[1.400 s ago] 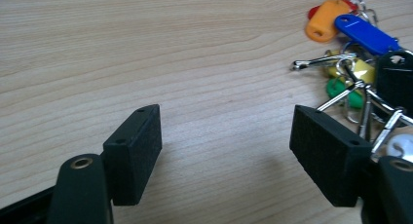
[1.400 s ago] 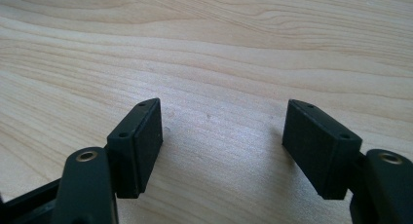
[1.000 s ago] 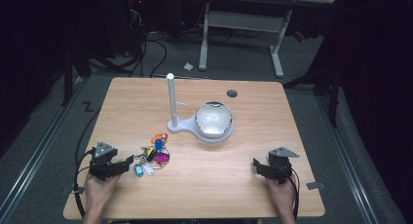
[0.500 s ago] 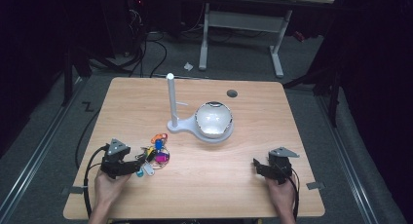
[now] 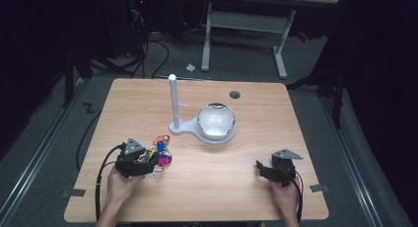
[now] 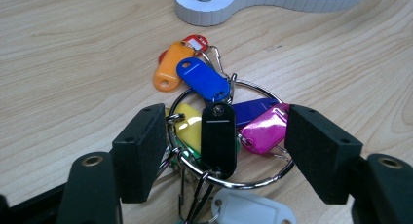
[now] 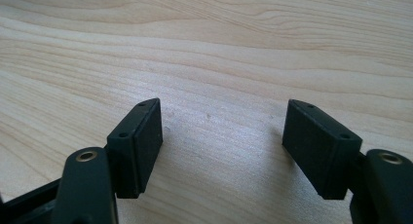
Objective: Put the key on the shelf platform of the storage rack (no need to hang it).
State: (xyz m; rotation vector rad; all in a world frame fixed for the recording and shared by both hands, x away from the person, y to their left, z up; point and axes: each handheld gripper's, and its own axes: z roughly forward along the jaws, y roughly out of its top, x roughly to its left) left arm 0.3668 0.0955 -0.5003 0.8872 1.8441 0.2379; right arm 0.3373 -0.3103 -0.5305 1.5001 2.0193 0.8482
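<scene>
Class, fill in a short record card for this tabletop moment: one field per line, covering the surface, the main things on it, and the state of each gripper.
Surface: wooden table
Key ring: metal ring with coloured tags, lying flat near the table's front left
Tag colours seen: orange, red, blue, yellow, black, purple, pink, white
Stand: white stand with upright post, behind the tags
Bowl: white bowl on the stand's base
Left gripper: open, fingers either side of the ring
Right gripper: open, over bare wood
</scene>
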